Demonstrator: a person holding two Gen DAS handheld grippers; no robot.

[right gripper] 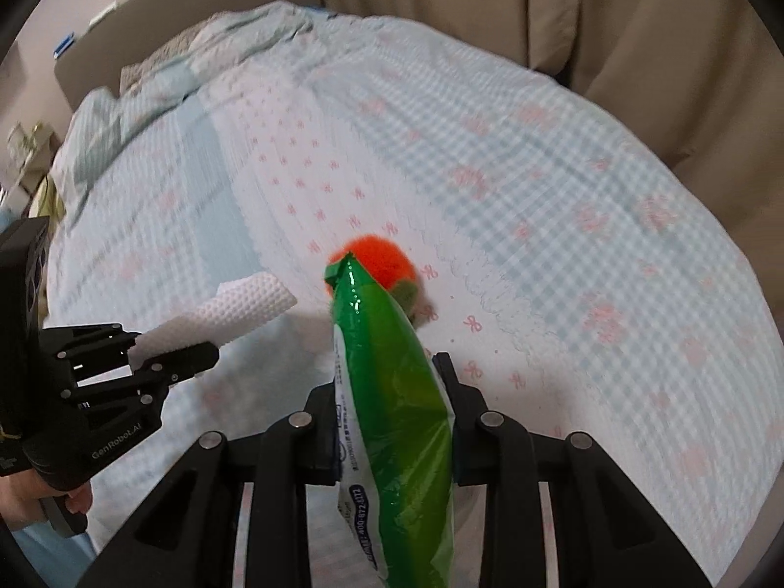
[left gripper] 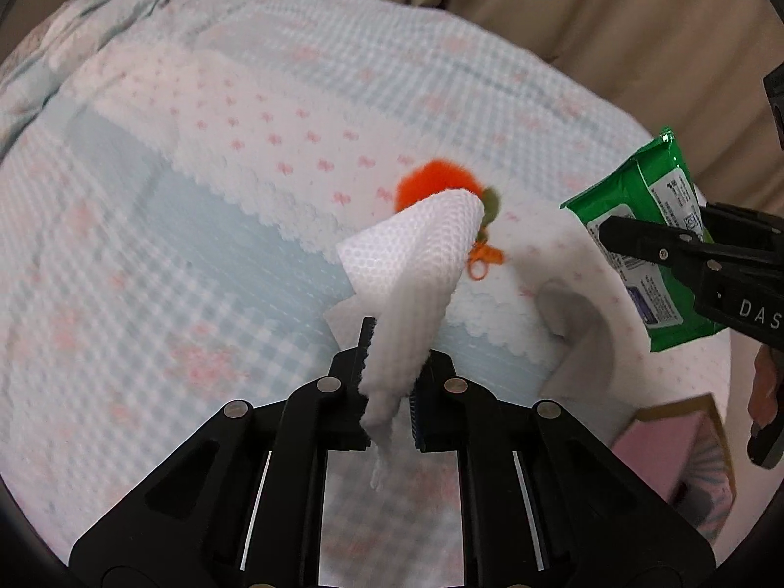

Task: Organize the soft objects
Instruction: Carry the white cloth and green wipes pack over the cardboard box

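- Left claw [left gripper: 389, 382]: closed on the lower end of a white dimpled cloth [left gripper: 416, 264]. The cloth stands up out of the jaws and folds over at its top, clear of the bed.
- Right claw [right gripper: 392, 421]: clamped on a green wipes pack [right gripper: 392, 392], held edge-on between the two fingers. One end of the pack points away over the bed; the other hangs toward the camera.
- Both claws point steeply downward over the bed, side by side, each visible at the margin of the other's view. Part of the person's hand [right gripper: 29, 500] shows on the left claw's handle.
- Orange plush toy [left gripper: 426, 186]: lies on the bedspread [left gripper: 196, 245] beyond both claws, untouched. It has a green part and an orange loop, and is partly hidden behind the held items.
- Pink box [left gripper: 681, 455]: sits at the lower right of the left view. Whether it is open or meant as a container cannot be told, as that edge is blurred and distorted.
- Step in hand, as judged: two soft items are picked up and in carry, with the toy not yet collected.
- Next move, as judged: take both items to one chosen place, then lower and release them without the cloth snagging on the jaws.
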